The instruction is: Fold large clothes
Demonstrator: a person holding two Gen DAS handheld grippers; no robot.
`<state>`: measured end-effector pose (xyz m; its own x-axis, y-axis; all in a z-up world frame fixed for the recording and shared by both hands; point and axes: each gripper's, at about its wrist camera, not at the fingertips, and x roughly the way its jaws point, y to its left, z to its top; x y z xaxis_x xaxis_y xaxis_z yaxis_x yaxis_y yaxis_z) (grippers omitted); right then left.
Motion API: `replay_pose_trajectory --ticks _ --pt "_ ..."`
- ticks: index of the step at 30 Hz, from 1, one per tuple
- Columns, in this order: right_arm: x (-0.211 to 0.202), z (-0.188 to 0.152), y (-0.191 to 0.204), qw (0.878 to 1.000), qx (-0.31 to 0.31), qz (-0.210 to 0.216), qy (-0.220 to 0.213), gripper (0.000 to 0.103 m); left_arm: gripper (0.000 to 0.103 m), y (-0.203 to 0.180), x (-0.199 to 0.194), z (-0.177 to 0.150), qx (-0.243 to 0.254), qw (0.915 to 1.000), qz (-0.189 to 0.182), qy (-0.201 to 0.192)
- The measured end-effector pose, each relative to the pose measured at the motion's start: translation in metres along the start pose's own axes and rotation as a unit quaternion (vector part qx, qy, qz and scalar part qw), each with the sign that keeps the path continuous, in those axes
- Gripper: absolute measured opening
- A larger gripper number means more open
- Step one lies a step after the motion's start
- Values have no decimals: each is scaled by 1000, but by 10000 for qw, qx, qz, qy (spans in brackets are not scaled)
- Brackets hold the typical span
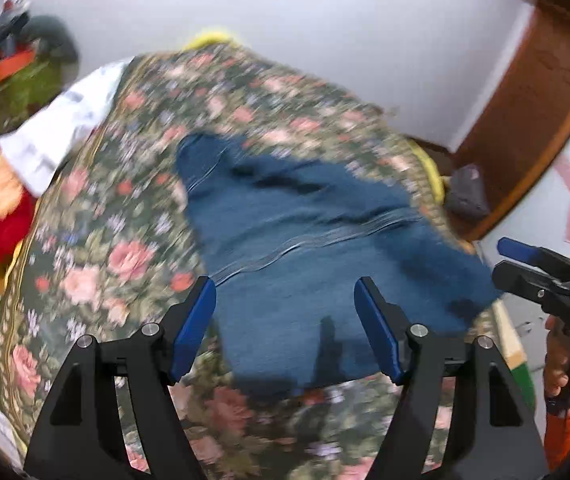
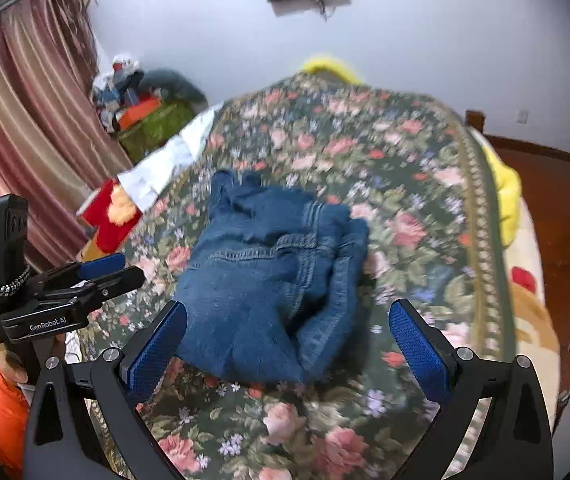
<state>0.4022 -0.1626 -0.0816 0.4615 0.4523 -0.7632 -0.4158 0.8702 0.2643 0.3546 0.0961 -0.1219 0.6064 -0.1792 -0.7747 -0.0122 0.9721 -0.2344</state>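
On gripper [image 2: 113,270], "GenRobot.AI" lettering

Both wrist views look down and forward over the bed [image 1: 97,248] toward the far wall [image 2: 425,32]. The left sits nearer; both share the jeans [image 1: 305,248] and each other's claw [image 2: 97,276].

I see even, soft indoor light with faint shadows; motion blur smears the bedspread [image 1: 125,240] in my left view, and fisheye bending darkens both frames' corners.
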Motion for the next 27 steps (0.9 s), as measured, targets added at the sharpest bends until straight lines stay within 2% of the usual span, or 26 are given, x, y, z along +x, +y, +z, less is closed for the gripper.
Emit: replay_pose_trajectory --ticks 4,5,9,13,18,23,27 --pt "44 -12 -15 9981 75 -372 484 101 71 13 36 -20 -122 9983 55 565" --pt "51 -17 -24 9976 173 -311 589 101 72 13 43 -24 -109 9981 55 607" --pt "68 -42 -56 9935 566 -239 963 102 89 10 54 -42 -64 9985 35 540" --pt "69 -60 -63 9926 457 -318 1081 103 92 18 63 -55 -380 9965 -277 695" --pt "57 -59 -54 9928 183 -455 1095 103 92 23 50 -60 -401 9960 -373 703" --pt "32 -44 -36 9928 -457 -715 847 103 91 25 20 -47 51 9991 102 402" --pt "19 -26 -23 9913 -858 -838 541 103 91 36 2 -27 15 9997 223 60"
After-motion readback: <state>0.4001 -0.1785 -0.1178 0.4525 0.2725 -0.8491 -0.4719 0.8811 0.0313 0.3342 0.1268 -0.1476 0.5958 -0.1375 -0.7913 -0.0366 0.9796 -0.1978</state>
